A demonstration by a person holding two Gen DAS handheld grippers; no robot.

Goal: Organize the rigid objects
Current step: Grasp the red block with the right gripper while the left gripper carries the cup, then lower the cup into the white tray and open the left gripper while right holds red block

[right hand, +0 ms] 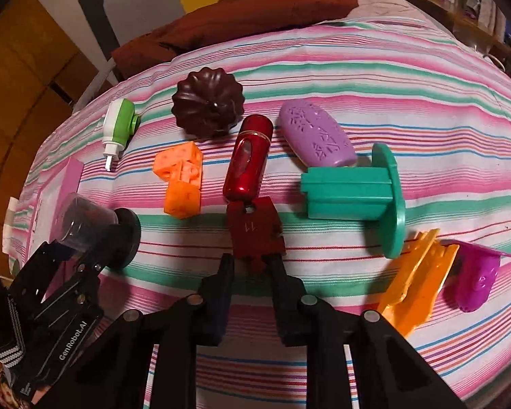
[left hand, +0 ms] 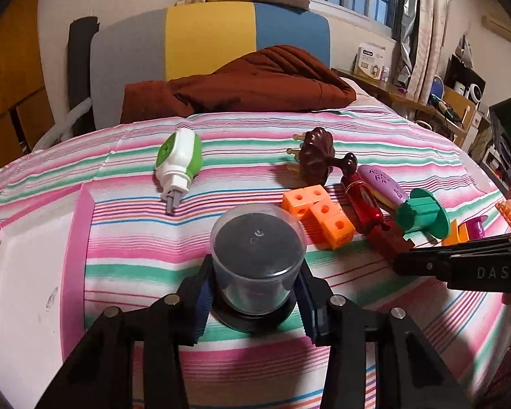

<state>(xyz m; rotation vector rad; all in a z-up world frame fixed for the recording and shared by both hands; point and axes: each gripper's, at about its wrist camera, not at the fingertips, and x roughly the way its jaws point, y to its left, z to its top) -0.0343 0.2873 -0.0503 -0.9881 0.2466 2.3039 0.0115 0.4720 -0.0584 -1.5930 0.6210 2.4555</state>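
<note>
A clear plastic cup (left hand: 257, 248) with a dark inside stands upside down on a black round base on the striped sheet. My left gripper (left hand: 255, 293) is shut on it, with one pad on each side of its lower wall. The right wrist view shows the same cup (right hand: 85, 218) tilted at the far left. My right gripper (right hand: 252, 266) is shut on the near end of a flat dark red piece (right hand: 255, 231) marked "11", which lies on the sheet. In the left wrist view that gripper (left hand: 402, 262) comes in from the right, its tip at the dark red piece (left hand: 388, 242).
On the sheet lie a green-and-white plug-in device (right hand: 119, 126), a brown fluted piece (right hand: 207, 105), orange cubes (right hand: 180, 180), a glossy red bottle (right hand: 247, 160), a purple oval (right hand: 315, 136), a green spool (right hand: 354, 191), an orange piece (right hand: 415, 279) and a magenta piece (right hand: 473, 283). A pink-rimmed white tray (left hand: 81, 238) sits left.
</note>
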